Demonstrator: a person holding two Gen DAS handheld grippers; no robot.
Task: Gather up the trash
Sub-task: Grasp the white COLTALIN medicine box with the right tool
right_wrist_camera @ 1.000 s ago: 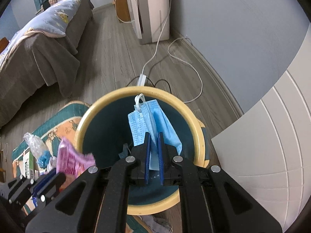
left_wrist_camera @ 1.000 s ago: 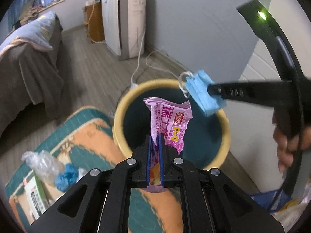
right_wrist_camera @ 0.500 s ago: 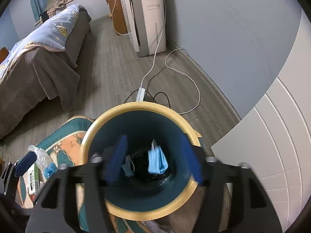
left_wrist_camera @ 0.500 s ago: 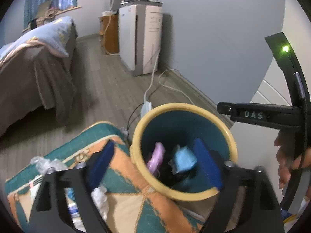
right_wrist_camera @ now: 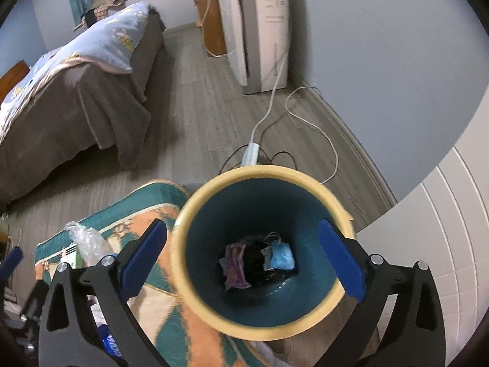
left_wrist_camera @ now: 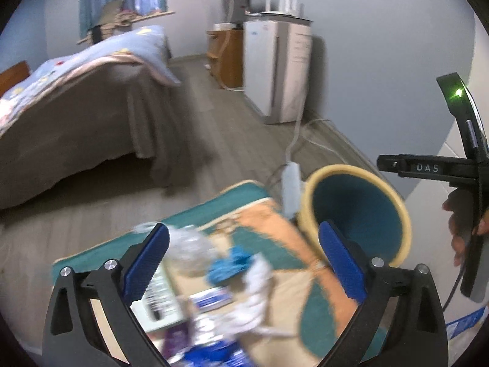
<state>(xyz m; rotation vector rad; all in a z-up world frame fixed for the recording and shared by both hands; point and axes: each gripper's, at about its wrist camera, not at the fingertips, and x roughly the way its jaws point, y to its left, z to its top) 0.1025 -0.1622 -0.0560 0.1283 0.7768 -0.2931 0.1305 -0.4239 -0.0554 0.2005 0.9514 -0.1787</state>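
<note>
The yellow-rimmed teal bin (right_wrist_camera: 259, 172) stands on the floor at the rug's corner. At its bottom lie a pink snack wrapper (right_wrist_camera: 235, 264) and a blue face mask (right_wrist_camera: 282, 258). My right gripper (right_wrist_camera: 242, 224) hangs over the bin, its jaws opening, with nothing between the pads. My left gripper (left_wrist_camera: 243, 229) is above the rug (left_wrist_camera: 269, 211) to the left of the bin (left_wrist_camera: 351, 171), jaws also opening and holding nothing. Under it, blurred, lie a clear plastic bag (left_wrist_camera: 189, 250), a blue crumpled piece (left_wrist_camera: 227, 263), white tissue (left_wrist_camera: 253, 287) and a small box (left_wrist_camera: 159, 299).
A bed (left_wrist_camera: 76, 122) with a brown cover fills the left. A white appliance (right_wrist_camera: 259, 30) stands by the far wall, and its cord runs to a power strip (right_wrist_camera: 252, 153) just behind the bin. A white panelled surface (right_wrist_camera: 443, 244) is at the right.
Both grippers opened and dropped their loads: the pink wrapper and the blue mask now lie in the bin. My left gripper swung left and up over the rug's trash; the right one rose slightly.
</note>
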